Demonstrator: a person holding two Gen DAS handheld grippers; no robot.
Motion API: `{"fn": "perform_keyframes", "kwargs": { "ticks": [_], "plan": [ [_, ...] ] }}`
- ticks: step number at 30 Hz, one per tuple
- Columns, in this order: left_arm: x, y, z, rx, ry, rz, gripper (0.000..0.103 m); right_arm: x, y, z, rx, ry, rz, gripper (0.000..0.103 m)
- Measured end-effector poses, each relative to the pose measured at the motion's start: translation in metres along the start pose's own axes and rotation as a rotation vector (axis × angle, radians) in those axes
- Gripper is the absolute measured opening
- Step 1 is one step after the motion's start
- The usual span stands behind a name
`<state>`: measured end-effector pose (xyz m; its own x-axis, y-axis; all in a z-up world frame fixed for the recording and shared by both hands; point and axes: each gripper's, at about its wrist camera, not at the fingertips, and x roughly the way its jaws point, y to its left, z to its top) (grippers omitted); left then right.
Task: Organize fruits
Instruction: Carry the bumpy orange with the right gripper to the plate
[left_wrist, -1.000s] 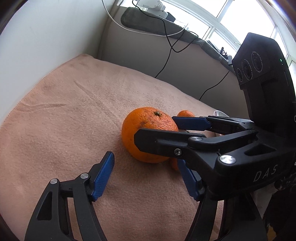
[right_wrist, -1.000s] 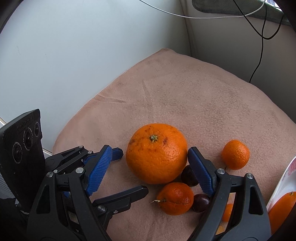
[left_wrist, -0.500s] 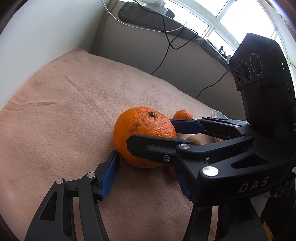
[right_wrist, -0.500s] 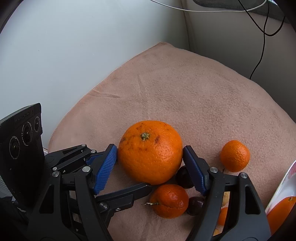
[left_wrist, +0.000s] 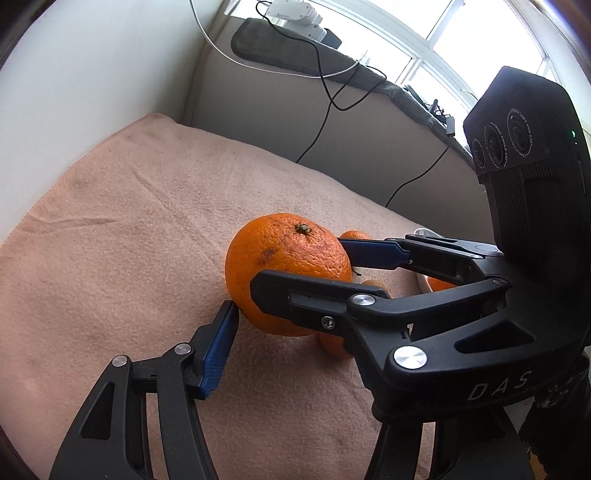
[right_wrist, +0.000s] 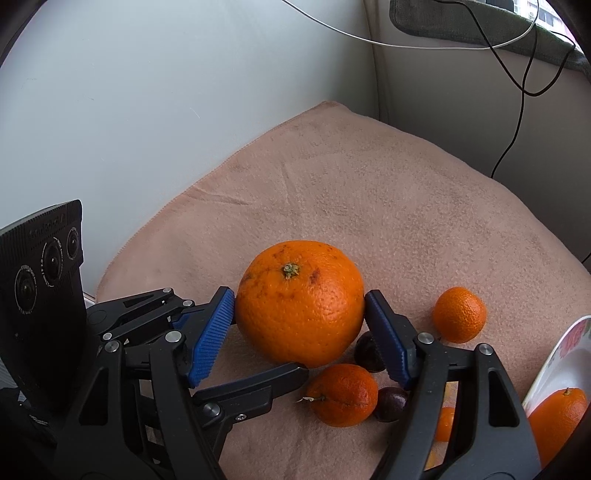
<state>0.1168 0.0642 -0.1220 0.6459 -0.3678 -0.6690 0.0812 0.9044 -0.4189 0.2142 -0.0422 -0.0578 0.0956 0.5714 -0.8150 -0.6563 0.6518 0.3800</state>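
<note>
Evidently both pairs of tongs are clamped on the same large, round, pitted orange (right_wrist: 300, 302), which sits on a peach-pink fleecy cloth (right_wrist: 369, 192). The right gripper (right_wrist: 299, 317) angles steeply down at it, one ribbed blue pad (right_wrist: 212, 334) pressed to one flank of the fruit and its partner pressed to the opposite flank. The left gripper (left_wrist: 284, 328) reaches in across the right one at a shallower tilt; its near blue pad (left_wrist: 221, 345) touches the orange low on the side, while its other finger is hidden behind the right gripper's black frame, though in the right wrist view that finger lies against the fruit's underside.

Just beyond the right gripper's far finger lies a small orange mandarin (right_wrist: 459, 314); beneath its fingers sit another stemmed mandarin (right_wrist: 341, 394) and two dark brown rounded nuts or fruits (right_wrist: 390, 403). A white flower-printed dish (right_wrist: 561, 350) at the edge holds one more orange.

Behind the cloth stand a plain pale wall (right_wrist: 147, 92), a grey upholstered ledge (left_wrist: 332, 122) trailed with black and white cables, and bright windows (left_wrist: 461, 33).
</note>
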Motion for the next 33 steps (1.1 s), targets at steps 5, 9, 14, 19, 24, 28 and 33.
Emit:
{"fn": "perform_keyframes", "kwargs": {
  "ticks": [5, 9, 14, 19, 24, 28, 33],
  "plan": [
    [-0.006, -0.007, -0.001, 0.011, -0.012, -0.015, 0.058, -0.014, 0.002, -0.004, -0.009, -0.022, -0.022, 0.075],
    [-0.01, -0.019, -0.001, 0.029, -0.019, -0.031, 0.058, -0.028, 0.003, -0.009, -0.009, -0.042, -0.046, 0.075],
    [-0.013, -0.039, -0.001, 0.062, -0.025, -0.053, 0.058, -0.052, -0.002, -0.019, 0.003, -0.069, -0.071, 0.075],
    [-0.011, -0.064, -0.002, 0.099, -0.023, -0.085, 0.058, -0.079, -0.011, -0.034, 0.018, -0.099, -0.106, 0.075],
    [-0.008, -0.089, -0.005, 0.134, -0.016, -0.12, 0.058, -0.104, -0.023, -0.049, 0.051, -0.122, -0.134, 0.075],
    [-0.003, -0.108, -0.005, 0.16, -0.008, -0.148, 0.058, -0.121, -0.035, -0.061, 0.077, -0.136, -0.153, 0.075],
    [0.005, -0.131, -0.006, 0.19, 0.003, -0.176, 0.058, -0.137, -0.048, -0.075, 0.108, -0.154, -0.178, 0.075]
  ]
}}
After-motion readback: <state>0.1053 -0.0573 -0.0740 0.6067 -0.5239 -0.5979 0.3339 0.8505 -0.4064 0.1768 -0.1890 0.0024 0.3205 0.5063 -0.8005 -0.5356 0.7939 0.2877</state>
